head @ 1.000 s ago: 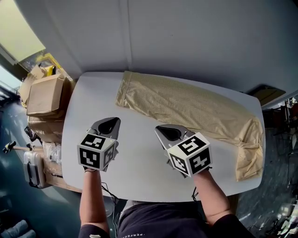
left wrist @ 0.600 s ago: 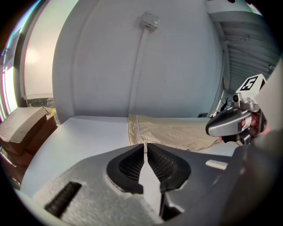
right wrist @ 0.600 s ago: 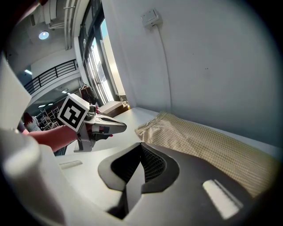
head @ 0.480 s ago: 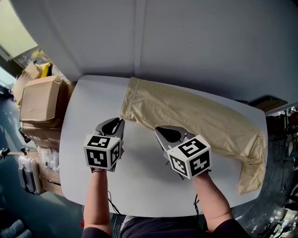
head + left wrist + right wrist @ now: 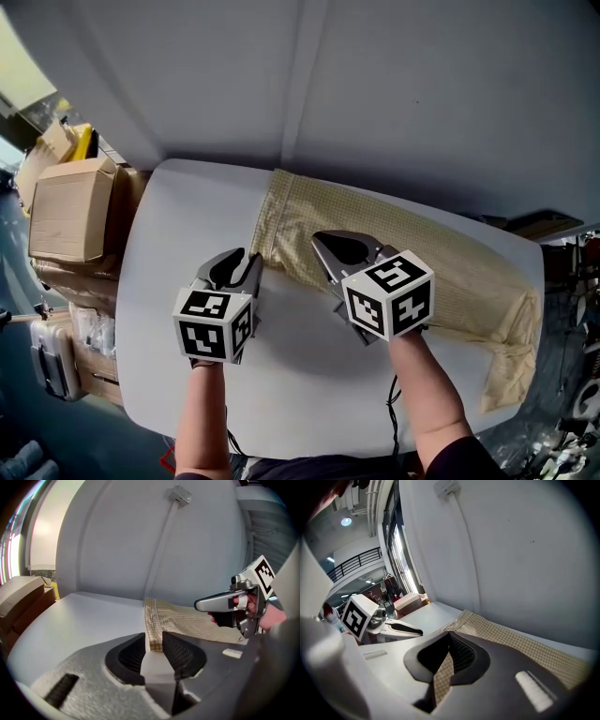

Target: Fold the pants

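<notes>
While the white bench [image 5: 159, 281] is carrying everything, the beige checked pants [image 5: 469, 272] are lying stretched along its far edge, with one end reaching toward the right near corner, where the fabric is bunching. Cardboard boxes [image 5: 66, 206] are standing beyond the bench's left edge. The right gripper [image 5: 345, 246] is resting over the pants near their left end, its fingers [image 5: 461, 656] clenching a fold of the checked fabric. The left gripper [image 5: 234, 269] is sitting just beside the pants' near left corner. Its fingers [image 5: 180, 653] have just been opening and are standing released, with the cloth's corner lying at the gap between their tips, unpressed.
</notes>
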`<state>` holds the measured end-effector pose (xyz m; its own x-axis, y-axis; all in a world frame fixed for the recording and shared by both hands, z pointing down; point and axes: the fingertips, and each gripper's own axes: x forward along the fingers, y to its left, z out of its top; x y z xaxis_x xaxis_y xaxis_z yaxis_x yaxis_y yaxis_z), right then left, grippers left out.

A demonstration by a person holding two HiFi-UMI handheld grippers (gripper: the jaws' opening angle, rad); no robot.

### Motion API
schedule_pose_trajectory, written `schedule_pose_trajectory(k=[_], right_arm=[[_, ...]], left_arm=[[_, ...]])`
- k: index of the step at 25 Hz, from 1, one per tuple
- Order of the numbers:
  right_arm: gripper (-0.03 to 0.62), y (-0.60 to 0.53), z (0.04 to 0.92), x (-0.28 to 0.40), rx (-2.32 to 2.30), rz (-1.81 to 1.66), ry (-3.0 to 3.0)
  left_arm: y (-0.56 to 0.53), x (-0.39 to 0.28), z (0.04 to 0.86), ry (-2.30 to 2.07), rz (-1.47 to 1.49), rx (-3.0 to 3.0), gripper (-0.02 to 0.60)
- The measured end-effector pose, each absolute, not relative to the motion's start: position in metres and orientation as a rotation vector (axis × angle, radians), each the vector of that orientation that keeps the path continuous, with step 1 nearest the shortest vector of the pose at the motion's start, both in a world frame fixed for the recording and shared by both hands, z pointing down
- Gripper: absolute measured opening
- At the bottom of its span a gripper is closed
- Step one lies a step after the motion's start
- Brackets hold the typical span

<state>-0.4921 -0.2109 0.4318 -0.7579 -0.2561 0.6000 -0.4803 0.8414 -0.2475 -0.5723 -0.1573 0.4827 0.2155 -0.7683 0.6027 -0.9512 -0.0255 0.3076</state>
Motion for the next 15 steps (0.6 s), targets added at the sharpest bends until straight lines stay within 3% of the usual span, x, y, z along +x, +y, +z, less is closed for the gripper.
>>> schedule_pose_trajectory(k=[6, 15], right_arm=[[0.035, -0.228, 0.458, -0.52, 0.517, 0.557, -2.436], [0.063, -0.265, 0.47, -0.539, 0.595, 0.485, -2.428]], left_arm=[[-0.159, -0.561, 0.489, -1.533, 0.474, 1.868, 0.11], [-0.16, -0.559, 0.492, -1.54, 0.569, 1.886, 0.029]])
